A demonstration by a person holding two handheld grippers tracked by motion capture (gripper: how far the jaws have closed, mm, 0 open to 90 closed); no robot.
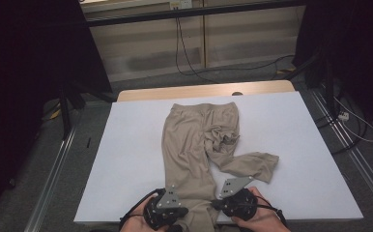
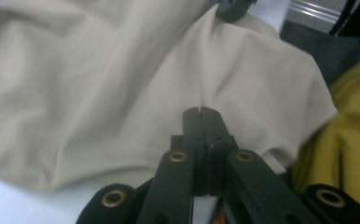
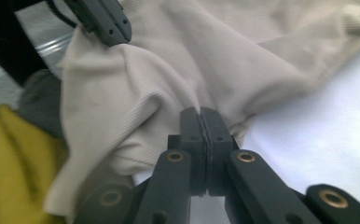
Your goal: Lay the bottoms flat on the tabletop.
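A pair of beige trousers (image 1: 194, 140) lies lengthwise on the white table (image 1: 295, 145), waistband at the far end. Its right leg is folded up and crumpled (image 1: 252, 164); the left leg runs to the near edge. My left gripper (image 1: 187, 212) and right gripper (image 1: 214, 204) sit at that leg's hem, tips toward each other. In the left gripper view the jaws (image 2: 200, 112) are shut with the beige cloth (image 2: 122, 93) gathered at their tips. The right gripper (image 3: 199, 112) is shut on the hem's other corner, folds of cloth (image 3: 136, 107) running into the tips.
White tabletop lies to both sides of the trousers. A wooden strip (image 1: 199, 91) shows at the far end. Metal rails (image 1: 54, 164) flank the table, and cables (image 1: 189, 63) trail on the floor behind. Yellow clothing (image 2: 346, 140) hangs just past the near edge.
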